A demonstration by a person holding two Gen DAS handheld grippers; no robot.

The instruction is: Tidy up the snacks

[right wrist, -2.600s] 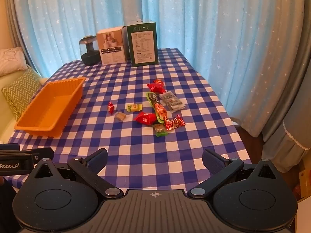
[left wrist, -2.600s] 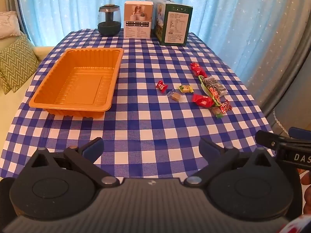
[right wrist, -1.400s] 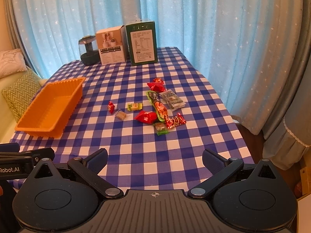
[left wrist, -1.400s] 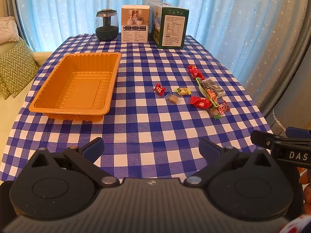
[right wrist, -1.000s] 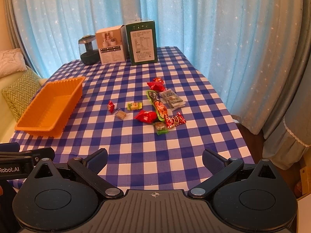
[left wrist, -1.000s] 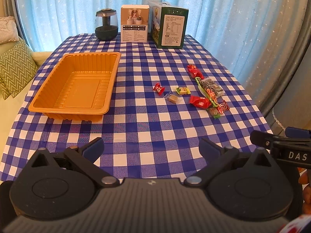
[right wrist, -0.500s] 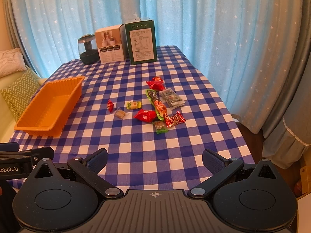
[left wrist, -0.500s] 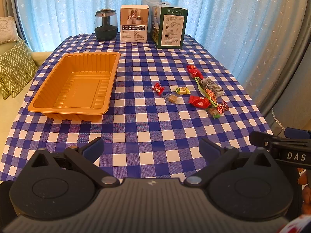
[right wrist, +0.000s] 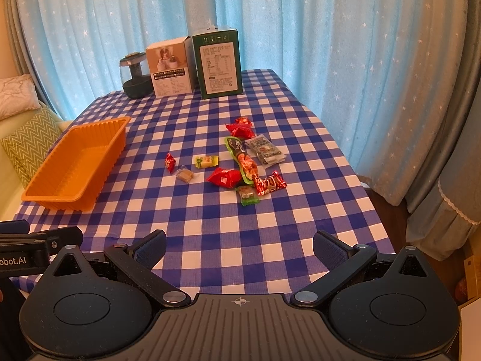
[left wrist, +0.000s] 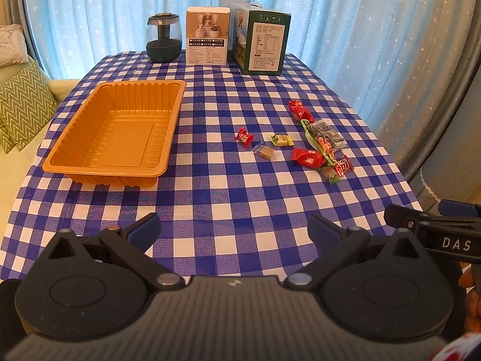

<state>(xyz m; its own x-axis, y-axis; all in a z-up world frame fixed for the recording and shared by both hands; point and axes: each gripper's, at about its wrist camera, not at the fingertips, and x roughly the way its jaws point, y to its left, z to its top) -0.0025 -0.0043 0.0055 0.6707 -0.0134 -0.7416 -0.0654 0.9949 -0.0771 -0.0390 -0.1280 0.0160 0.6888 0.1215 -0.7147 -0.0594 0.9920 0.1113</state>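
Observation:
An empty orange tray (left wrist: 75,162) (right wrist: 39,194) sits on the left of the blue checked table. Several wrapped snacks lie scattered right of it: a small red candy (left wrist: 244,136) (right wrist: 170,162), a brown candy (left wrist: 266,152) (right wrist: 184,175), a yellow-green candy (left wrist: 281,140) (right wrist: 206,161), a red packet (left wrist: 308,158) (right wrist: 225,177), a long green packet (right wrist: 242,158) and a grey sachet (right wrist: 265,151). My left gripper (left wrist: 234,230) is open and empty over the near edge. My right gripper (right wrist: 239,248) is open and empty, also at the near edge.
A dark jar (left wrist: 163,42), a white box (left wrist: 207,39) and a green box (left wrist: 261,46) stand at the table's far end before blue curtains. A sofa with cushions (left wrist: 21,106) is at the left. The table edge drops off at the right.
Both grippers have drifted back and up slightly, so the table looks a little farther. Nothing on the table has moved.

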